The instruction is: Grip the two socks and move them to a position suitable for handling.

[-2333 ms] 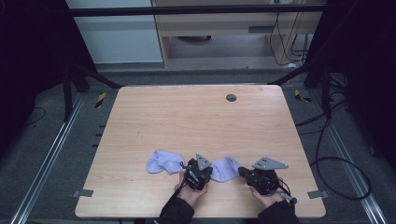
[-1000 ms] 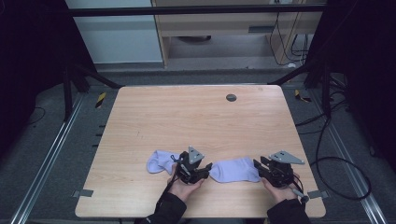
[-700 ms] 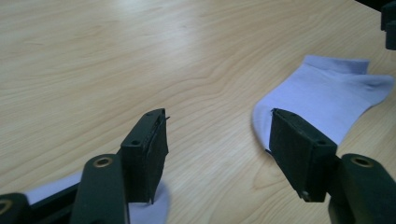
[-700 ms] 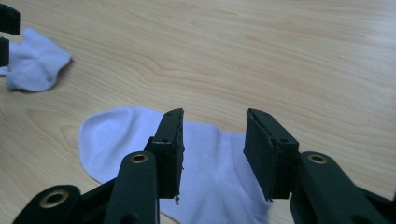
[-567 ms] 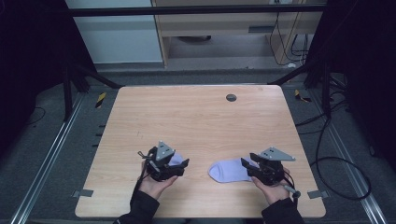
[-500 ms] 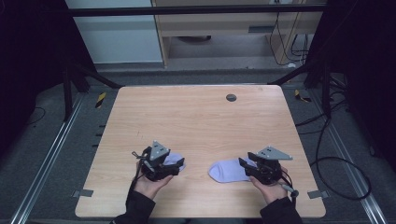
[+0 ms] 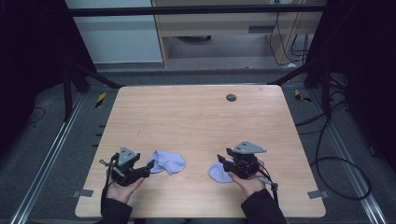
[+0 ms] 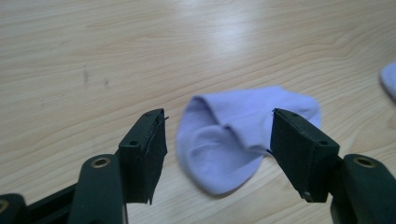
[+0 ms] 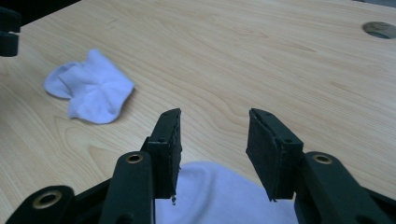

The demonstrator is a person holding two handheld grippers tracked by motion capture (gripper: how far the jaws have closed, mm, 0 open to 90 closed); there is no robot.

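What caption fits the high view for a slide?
Two open grippers, left and right, beside two lilac socks on a wooden table.

Two socks (image 7: 168, 161) (image 7: 218, 171) lie apart on table (image 7: 196, 116)

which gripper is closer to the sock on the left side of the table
Left. The left gripper sits open right beside the left sock, just clear of it. The right gripper is across a bare gap, over the other sock.
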